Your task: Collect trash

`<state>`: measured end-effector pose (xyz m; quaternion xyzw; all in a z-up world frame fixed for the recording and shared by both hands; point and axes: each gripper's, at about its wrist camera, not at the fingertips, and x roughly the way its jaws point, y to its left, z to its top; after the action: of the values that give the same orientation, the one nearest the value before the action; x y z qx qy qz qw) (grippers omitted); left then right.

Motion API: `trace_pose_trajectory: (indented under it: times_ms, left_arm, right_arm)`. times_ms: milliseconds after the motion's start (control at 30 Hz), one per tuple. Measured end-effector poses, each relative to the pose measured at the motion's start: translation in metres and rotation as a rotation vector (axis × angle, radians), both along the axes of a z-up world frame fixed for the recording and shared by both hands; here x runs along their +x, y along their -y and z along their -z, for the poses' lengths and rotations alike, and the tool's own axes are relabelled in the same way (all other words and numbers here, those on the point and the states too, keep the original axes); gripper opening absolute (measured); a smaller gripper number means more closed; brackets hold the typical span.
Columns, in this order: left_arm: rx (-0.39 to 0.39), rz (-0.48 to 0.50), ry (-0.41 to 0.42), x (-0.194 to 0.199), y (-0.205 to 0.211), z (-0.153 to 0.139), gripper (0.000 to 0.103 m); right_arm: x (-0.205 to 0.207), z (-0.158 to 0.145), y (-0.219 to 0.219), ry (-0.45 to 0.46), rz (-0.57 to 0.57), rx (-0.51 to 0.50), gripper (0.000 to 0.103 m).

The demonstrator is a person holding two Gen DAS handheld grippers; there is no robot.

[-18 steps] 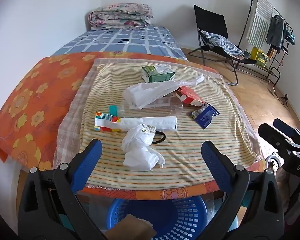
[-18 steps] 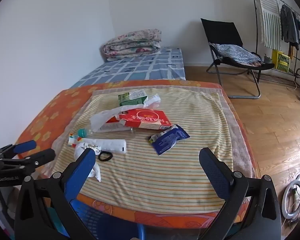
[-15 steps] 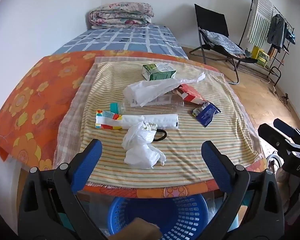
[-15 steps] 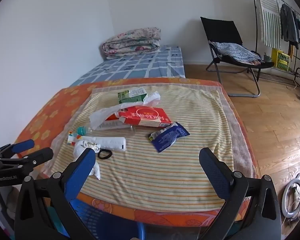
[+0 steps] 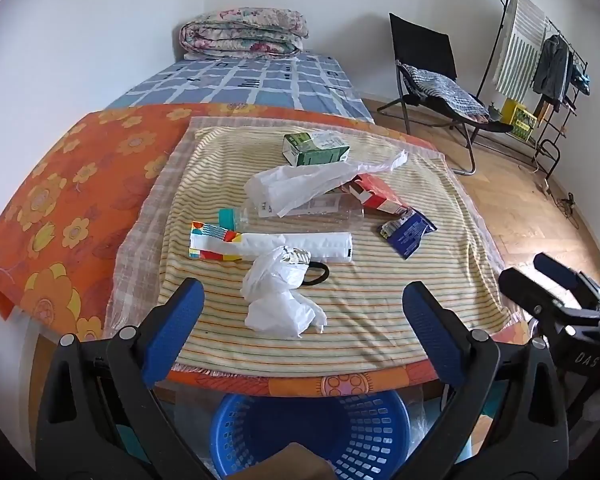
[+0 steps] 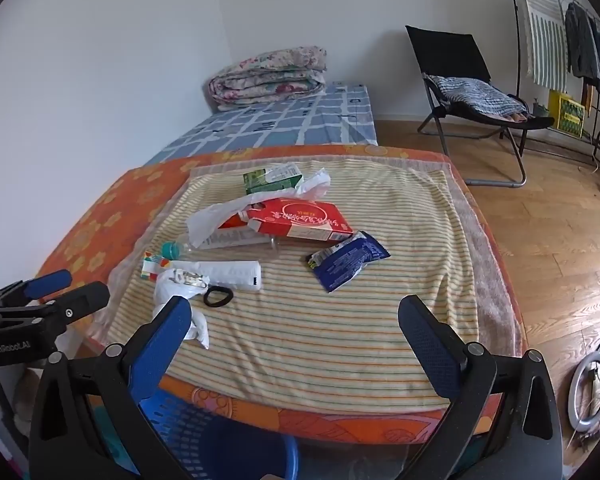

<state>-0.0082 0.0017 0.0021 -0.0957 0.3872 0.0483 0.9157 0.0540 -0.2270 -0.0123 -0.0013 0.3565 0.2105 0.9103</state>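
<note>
A table covered by an orange flowered cloth (image 5: 60, 200) and a striped towel (image 5: 380, 300) is seen from two grippers held at its near edge. The left gripper (image 5: 300, 320) is spread wide with nothing between its blue pads, and the right gripper (image 6: 296, 332) is likewise released and empty. Both are held back from the towel, over the table's front edge.

Trash is scattered on the towel. A crumpled white plastic bag (image 5: 278, 296) is lying nearest the left gripper, touching a black hair tie (image 5: 320, 272). Just behind it a white wrapper with a colourful end (image 5: 268, 242) is laid flat. Farther back a clear bottle with a teal cap (image 5: 300, 210) is partly covered by a second white bag (image 5: 312, 184). A red carton (image 6: 300, 220) is resting beside that bag, a blue foil packet (image 6: 346, 262) is placed to its right, and a green carton (image 5: 314, 148) is set farthest back.

A blue basket (image 5: 312, 436) is seen below the table's front edge
</note>
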Motion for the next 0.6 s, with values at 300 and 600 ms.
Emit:
trace_pose_trajectory:
  times_ms: [300, 600]
  left_arm:
    - [-0.006, -0.015, 0.023, 0.004, 0.003, -0.01, 0.101]
    - [-0.002, -0.016, 0.02, -0.001, -0.005, -0.007, 0.101]
  right_arm:
    - [0.004, 0.003, 0.002, -0.009, 0.01, 0.005, 0.103]
    - [0.002, 0.002, 0.003, -0.009, 0.007, 0.008, 0.103]
